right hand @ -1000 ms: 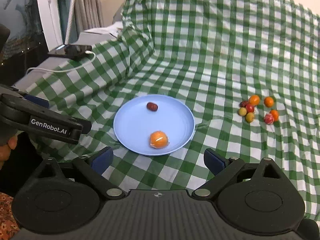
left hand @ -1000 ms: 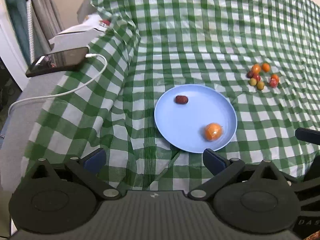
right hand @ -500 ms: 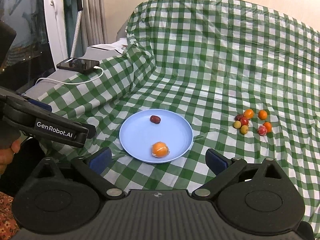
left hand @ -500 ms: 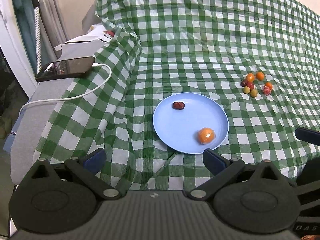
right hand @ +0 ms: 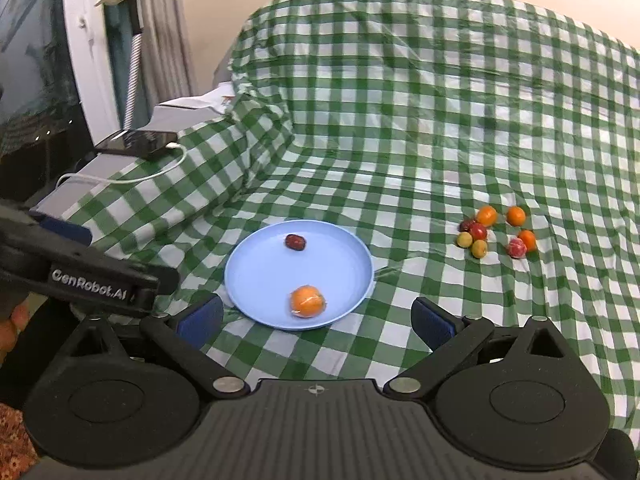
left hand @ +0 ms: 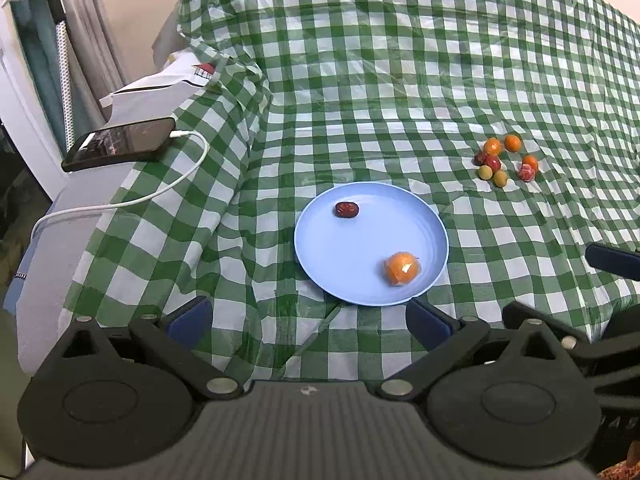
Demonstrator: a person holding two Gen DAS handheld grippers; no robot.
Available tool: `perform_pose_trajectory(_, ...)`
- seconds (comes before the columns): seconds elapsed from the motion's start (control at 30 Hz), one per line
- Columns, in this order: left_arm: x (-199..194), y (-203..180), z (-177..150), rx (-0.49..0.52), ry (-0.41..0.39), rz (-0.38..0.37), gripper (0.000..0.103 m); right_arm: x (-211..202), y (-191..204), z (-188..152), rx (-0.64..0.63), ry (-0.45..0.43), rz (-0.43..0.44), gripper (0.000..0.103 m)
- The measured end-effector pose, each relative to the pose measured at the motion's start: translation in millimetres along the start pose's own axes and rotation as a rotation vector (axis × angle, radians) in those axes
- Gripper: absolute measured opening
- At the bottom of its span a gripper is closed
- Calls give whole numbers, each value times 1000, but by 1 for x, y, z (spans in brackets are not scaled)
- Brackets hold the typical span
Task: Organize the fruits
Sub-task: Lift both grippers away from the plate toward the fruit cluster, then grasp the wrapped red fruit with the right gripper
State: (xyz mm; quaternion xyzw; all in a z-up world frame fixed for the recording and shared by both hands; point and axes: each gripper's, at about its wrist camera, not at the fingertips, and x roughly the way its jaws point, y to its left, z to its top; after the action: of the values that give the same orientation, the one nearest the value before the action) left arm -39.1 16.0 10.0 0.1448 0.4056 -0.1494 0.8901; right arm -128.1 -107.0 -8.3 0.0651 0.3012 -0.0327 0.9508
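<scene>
1. Both claws are hanging back at the near edge of the worktop, which is covered in a green and white checked cloth (left hand: pixel 360 92).
2. Left claw (left hand: pixel 308 318): spread wide, nothing in it. Its blue pads (left hand: pixel 188 320) sit low over the cloth, just in front of the near rim of the plate.
3. Right claw (right hand: pixel 316 316): same deal, jaws wide apart and empty, parked just short of the plate's near edge. In the right wrist view you can see the left tool's black body with "GenRobot.AI" printed on it poking in from the left, and a bit of a hand (right hand: pixel 12 324) gripping it.
4. The light blue plate (left hand: pixel 344 252) sits roughly mid-cloth. There's a wrapped orange fruit (left hand: pixel 402 269) on it near the front right rim, looks like it's in clear film, and a small dark red fruit (left hand: pixel 346 209), maybe a date, toward the back left. The two are well apart.
5. The loose fruit pile (left hand: pixel 506 159) is off to the right, clear of the plate: three little orange ones, two yellow-green ones, a couple of dark red ones bunched together, and a pinkish red one.
6. Off to the far left there's a black phone (left hand: pixel 120 148) lying on a grey surface, with a white charging cable (left hand: pixel 160 196) plugged in and trailing down over the cloth edge.
</scene>
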Motion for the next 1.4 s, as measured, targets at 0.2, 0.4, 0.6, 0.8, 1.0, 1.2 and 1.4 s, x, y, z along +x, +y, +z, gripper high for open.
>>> perform_pose_trajectory(0.2, 11, -9, 10, 15, 19, -5, 103, 7, -20, 1, 42, -11, -42, 100)
perform_pose_trajectory(0.4, 24, -26, 28, 38, 22, -22, 103, 16, -46, 1, 96, -7, -94, 100)
perform_pose_trajectory(0.6, 41, -49, 50, 71, 20, -41, 103, 27, -76, 0, 123, -8, -171, 100)
perform_pose_trajectory(0.8, 75, -79, 76, 99, 32, -72, 103, 45, -121, -1, 166, 0, -260, 100)
perform_pose_trajectory(1.0, 117, -120, 109, 151, 34, -108, 103, 76, -175, 2, 193, -1, -358, 100)
perform_pose_trajectory(1.2, 175, -168, 141, 210, 46, -154, 103, 123, -222, 7, 202, 11, -376, 87)
perform_pose_trajectory(1.4, 228, -200, 168, 227, 80, -203, 103, 187, -254, 13, 192, 39, -360, 70)
